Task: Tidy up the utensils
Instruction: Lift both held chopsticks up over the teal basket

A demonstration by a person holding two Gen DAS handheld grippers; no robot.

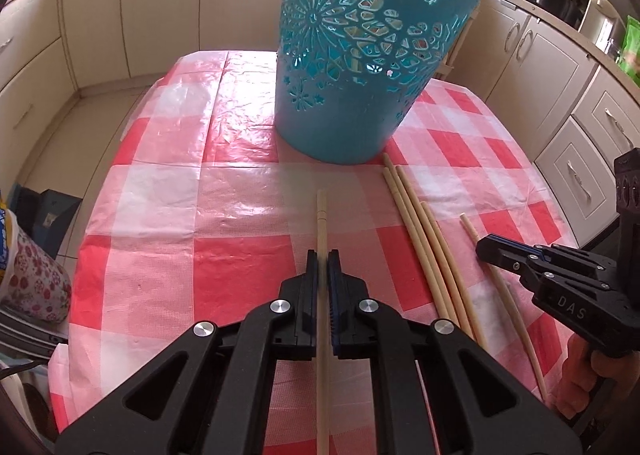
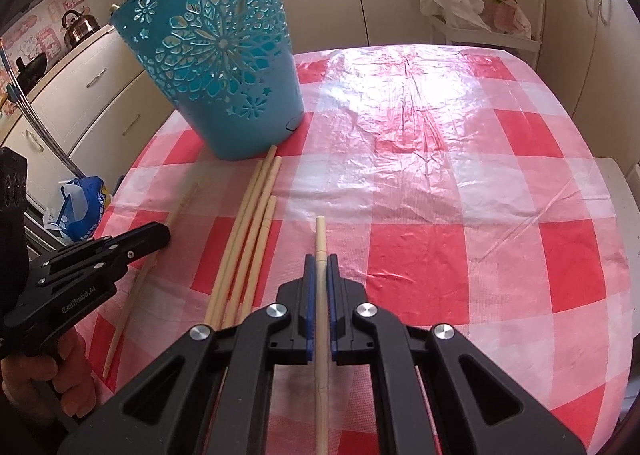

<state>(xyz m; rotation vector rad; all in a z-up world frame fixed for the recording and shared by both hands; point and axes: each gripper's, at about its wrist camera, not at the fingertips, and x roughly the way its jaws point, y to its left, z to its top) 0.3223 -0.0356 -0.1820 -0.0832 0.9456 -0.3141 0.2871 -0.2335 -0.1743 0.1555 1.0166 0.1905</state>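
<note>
At a kitchen table spread with a red-and-white checked cloth, both hand-held tongs are clamped on pale wooden chopsticks: the left gripper pinches one chopstick between its blue pads, the stick running straight forward between the fingers, and the right gripper grips another chopstick the same way. Four more loose chopsticks lie side by side on the cloth, their far ends close to the foot of a blue cut-out basket. A further stick appears to lie beneath the right gripper in the left wrist view, though the tool hides part of it. The sticks look light, stiff and smooth, likely to swivel or slide in a two-point pinch; a hold near the middle, as both tongs seem to have, should keep each from tipping. The basket's tall rim calls for lifting each stick well up and dropping it end first, and its thin perforated wall may tip if knocked
</note>
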